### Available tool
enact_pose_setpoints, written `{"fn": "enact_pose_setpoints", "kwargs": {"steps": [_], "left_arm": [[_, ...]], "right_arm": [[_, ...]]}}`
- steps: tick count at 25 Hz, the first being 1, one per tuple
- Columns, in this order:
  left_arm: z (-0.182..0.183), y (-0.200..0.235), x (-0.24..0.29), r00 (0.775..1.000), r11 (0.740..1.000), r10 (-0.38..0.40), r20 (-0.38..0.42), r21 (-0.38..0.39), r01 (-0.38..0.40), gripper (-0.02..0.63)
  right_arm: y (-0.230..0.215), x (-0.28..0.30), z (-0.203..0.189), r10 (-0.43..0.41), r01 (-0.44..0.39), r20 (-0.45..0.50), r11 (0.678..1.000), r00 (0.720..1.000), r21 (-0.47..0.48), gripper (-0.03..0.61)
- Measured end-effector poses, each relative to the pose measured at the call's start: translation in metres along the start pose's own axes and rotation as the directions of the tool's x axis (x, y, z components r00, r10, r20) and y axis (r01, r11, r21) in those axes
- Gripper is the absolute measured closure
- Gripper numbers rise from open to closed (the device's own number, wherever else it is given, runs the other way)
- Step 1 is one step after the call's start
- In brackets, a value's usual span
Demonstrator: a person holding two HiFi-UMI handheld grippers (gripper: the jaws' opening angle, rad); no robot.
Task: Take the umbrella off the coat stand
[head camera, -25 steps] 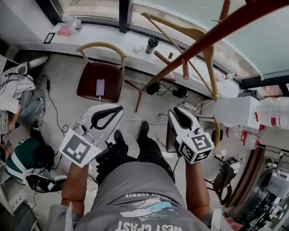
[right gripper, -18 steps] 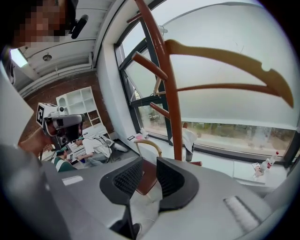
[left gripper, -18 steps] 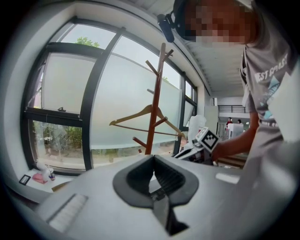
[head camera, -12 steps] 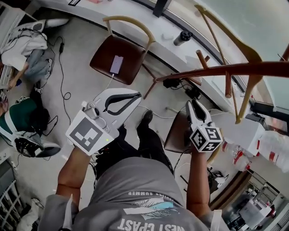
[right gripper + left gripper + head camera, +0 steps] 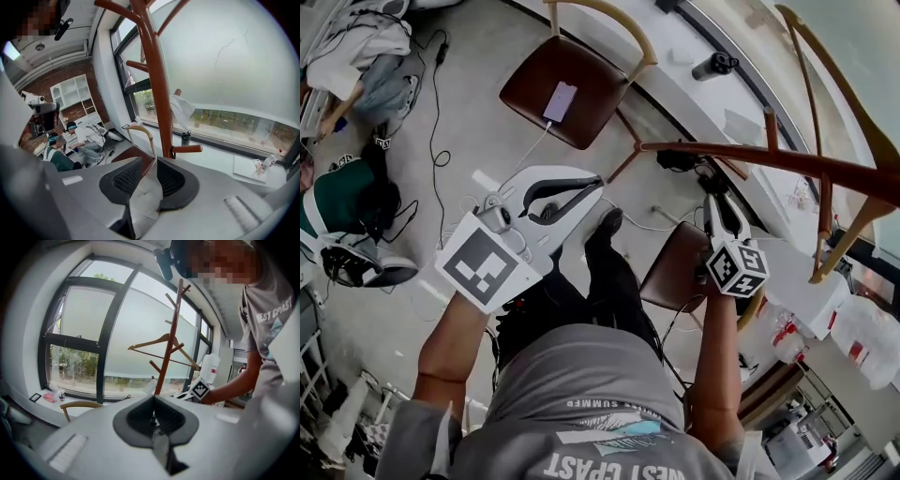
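Nearing coat stand (image 5: 750, 154) — right gripper (image 5: 714, 197).

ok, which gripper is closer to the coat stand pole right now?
Right. The right gripper sits close to the coat stand pole, which stands just ahead of its open, empty jaws. The left gripper is further off to the side, jaws together.

R claw (image 5: 715, 199) lower — prob. nearer coat stand (image 5: 750, 155).

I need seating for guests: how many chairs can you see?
2. One chair stands near the window ledge, a phone on its seat; the other chair is beside the person's right leg. More may be hidden.
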State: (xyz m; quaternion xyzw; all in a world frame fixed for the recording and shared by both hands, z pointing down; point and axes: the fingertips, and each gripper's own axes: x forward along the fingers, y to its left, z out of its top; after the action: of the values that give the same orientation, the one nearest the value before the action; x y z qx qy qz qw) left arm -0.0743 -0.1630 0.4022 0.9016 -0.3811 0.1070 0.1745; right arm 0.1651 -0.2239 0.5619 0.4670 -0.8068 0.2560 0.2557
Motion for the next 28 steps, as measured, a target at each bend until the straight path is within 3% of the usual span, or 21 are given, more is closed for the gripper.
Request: {"fn": "enact_pose_setpoints", "kwargs": {"steps": [14,28], "left_arm": [[-0.05,0.007,0.013,0.998,0.999,0.006,-0.056,-0.048,-0.009,0.611],[-0.097,0.009,0.031,0.99,0.996,0.013,-0.143,-0.085,-0.026,0.611]], "right_arm": [[-0.025,0.055,-0.046,-0.014,0.014,-0.059,1.0,0.998,0.0,0.46],[-0.08,0.122,-0.086,-0.047,0.043,-0.108,0.998,0.993,-0.041,0.417]]}}
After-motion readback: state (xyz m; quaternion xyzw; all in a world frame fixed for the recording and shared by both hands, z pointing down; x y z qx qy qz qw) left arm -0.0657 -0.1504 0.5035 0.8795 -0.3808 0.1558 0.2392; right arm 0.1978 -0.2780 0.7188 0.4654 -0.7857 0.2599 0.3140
